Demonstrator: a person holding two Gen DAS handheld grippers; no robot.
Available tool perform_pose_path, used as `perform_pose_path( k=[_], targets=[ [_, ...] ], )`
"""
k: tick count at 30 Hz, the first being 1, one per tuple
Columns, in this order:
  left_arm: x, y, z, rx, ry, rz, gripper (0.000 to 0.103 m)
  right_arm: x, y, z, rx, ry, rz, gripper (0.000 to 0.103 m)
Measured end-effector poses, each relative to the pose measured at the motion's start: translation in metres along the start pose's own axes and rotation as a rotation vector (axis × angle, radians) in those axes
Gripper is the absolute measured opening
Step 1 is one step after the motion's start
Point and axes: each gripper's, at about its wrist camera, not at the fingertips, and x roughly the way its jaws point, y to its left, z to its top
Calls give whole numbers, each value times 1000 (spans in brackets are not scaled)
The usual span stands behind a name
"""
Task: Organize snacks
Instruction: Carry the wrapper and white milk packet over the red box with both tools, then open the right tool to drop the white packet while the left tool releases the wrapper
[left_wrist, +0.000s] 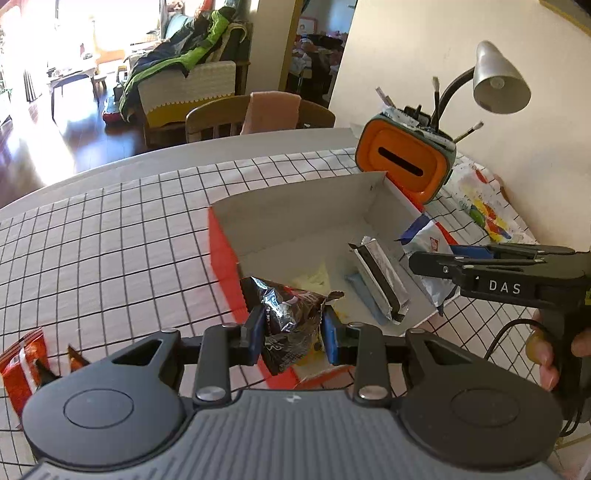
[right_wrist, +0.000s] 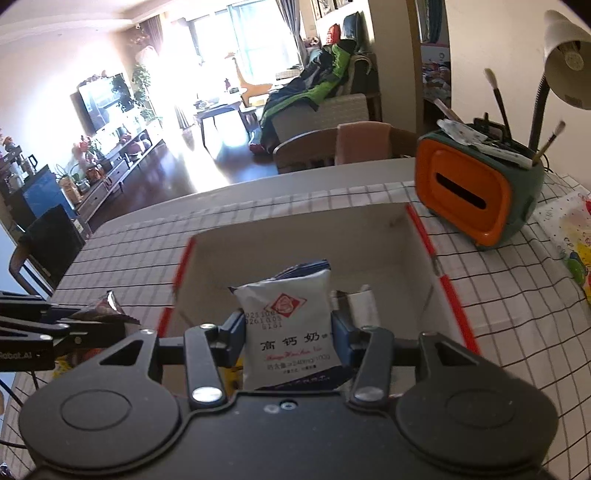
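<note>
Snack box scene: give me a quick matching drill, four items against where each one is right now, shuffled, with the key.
Items:
1. dark crinkled wrapper
2. white milk packet
3. silver foil bar
4. orange snack packet

Places:
A. lying inside the white box
B. on the checked cloth, outside the box
C. clamped in the left gripper
D. clamped in the right gripper

Pairs: 1-C, 2-D, 3-A, 4-B

Sunlit living room: dark wood floor (right_wrist: 177, 173), sofa (right_wrist: 317, 110), television (right_wrist: 105, 101).
</note>
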Motion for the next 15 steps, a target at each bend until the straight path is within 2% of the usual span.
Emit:
perform_pose_path(
  k=[7, 15],
  targets=[
    [34, -18, 13, 14, 46, 32, 31, 14, -24, 4, -36, 30, -25, 47],
    [76, -38, 24, 41, 101, 67, 31, 51, -39, 4, -78, 110, -50, 47]
  ],
)
